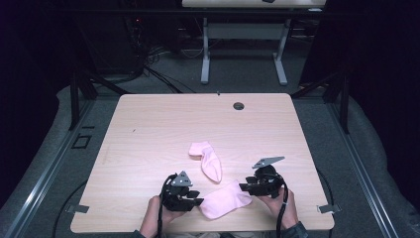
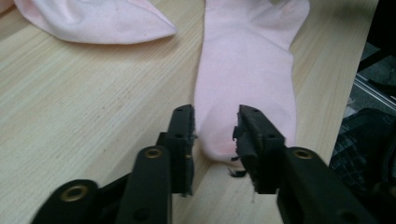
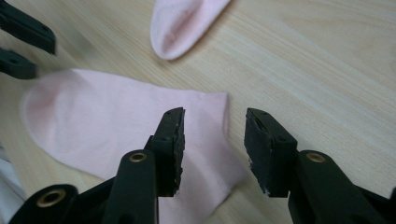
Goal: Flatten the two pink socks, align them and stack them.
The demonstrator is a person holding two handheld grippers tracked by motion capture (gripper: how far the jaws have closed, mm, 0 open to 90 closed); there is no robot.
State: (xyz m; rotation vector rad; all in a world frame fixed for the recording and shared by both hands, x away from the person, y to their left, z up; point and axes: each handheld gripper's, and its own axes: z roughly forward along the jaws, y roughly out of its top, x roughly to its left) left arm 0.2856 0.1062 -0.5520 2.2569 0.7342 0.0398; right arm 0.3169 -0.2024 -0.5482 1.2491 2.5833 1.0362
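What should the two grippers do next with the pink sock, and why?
Probably lift both away. The near pink sock lies flat on the table, and the left hand-held gripper and right hand-held gripper stand open at its two ends, gripping nothing.

Evenly lit tabletop, dark surroundings, close views soft.

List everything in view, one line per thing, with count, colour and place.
near sock: one, pink, flat at the table's near edge between the two grippers
far sock: one, pink, bent, just beyond the near sock
table: one, light wood, with a round hole near its far edge
second table: one, white-legged, on the floor behind
left gripper: one, black, jaws apart around the near sock's toe
right gripper: one, black, jaws apart over its cuff
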